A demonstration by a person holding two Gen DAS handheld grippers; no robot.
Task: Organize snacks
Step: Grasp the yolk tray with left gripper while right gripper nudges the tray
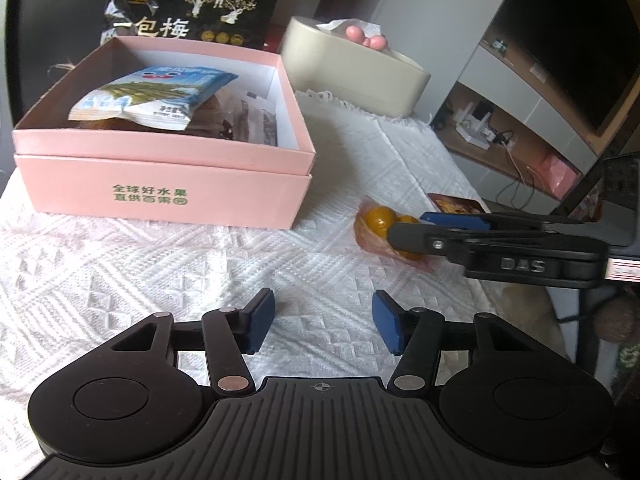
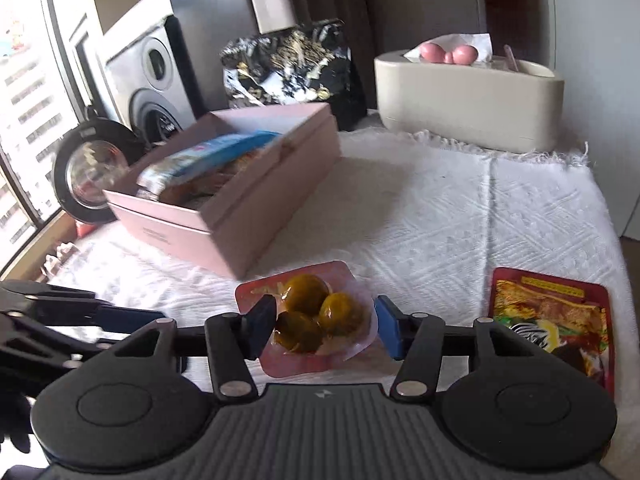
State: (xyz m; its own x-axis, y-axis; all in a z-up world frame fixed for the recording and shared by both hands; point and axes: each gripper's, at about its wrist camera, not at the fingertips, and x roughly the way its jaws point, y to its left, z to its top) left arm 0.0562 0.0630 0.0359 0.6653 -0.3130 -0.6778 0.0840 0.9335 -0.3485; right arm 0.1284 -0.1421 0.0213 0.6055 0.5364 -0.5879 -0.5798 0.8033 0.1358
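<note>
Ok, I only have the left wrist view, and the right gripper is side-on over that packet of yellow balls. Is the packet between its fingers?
Observer: Yes. In the right wrist view the packet of yellow balls lies on the cloth between the pads of the right gripper, one at each edge. Whether they press, I cannot tell.
Operator: How many balls?
Observer: Three.
Operator: I see a red corner behind it. What is that?
Observer: A red snack packet, lying flat to the right of that gripper.
</note>
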